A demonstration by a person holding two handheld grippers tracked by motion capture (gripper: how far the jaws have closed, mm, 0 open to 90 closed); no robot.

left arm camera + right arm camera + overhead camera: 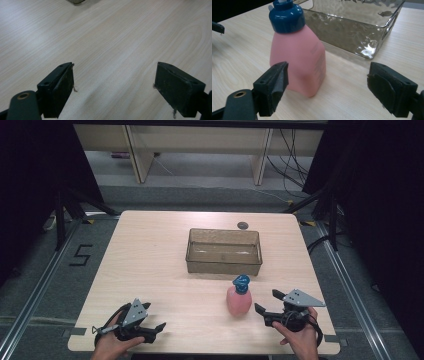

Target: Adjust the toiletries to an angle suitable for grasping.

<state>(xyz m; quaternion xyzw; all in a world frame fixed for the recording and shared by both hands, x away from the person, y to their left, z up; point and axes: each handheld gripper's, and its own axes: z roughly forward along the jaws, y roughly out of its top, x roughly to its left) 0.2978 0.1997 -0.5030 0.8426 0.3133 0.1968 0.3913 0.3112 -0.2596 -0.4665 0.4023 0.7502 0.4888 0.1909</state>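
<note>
Bottle (239, 301): pink, blue cap (286, 17), upright on the worktop (160, 270), just in front of the bin.
Bin (224, 251): clear, mid-worktop, apart from the bottle.
Right gripper (267, 304): jaws wide apart, just beside the bottle, not touching.
Left gripper (154, 320): jaws apart over bare worktop near the front edge, well apart from the bottle.

Even overhead light, dark surroundings, glare on clear bin (352, 32), soft focus
</note>
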